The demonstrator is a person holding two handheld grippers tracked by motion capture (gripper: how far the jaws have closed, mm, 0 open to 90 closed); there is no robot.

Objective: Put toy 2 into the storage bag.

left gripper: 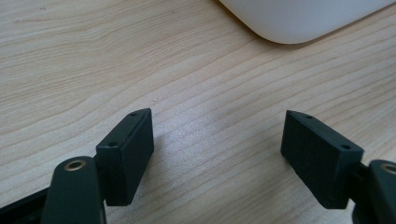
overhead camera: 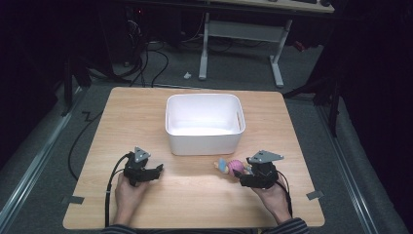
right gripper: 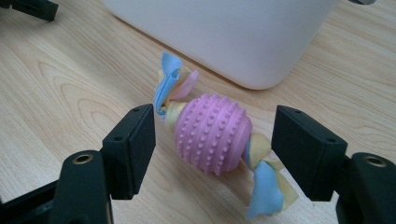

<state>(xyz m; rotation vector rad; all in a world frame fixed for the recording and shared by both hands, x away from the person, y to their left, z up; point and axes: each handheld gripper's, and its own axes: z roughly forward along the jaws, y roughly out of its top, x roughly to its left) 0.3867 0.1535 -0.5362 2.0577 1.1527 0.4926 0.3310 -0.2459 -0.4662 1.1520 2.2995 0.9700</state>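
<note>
Your right claw (right gripper: 212, 140) gapes wide around the pink knobbly toy (right gripper: 214, 134), gripping nothing yet; the toy lies on the worktop (overhead camera: 195, 195) at five o'clock from the white bin (overhead camera: 204, 124). Your left claw (left gripper: 217, 144) is open, empty. Closing on the fabric tails could let the toy slip.

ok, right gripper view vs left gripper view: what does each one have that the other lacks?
Right gripper view: a pink studded ball toy with blue, yellow and pink fabric tails, lying on the table between the open jaws of the right gripper, apart from both.

Left gripper view: the left gripper, open over bare wood.

Shared: the light wooden table and a rounded lower corner of the white plastic bin.
</note>
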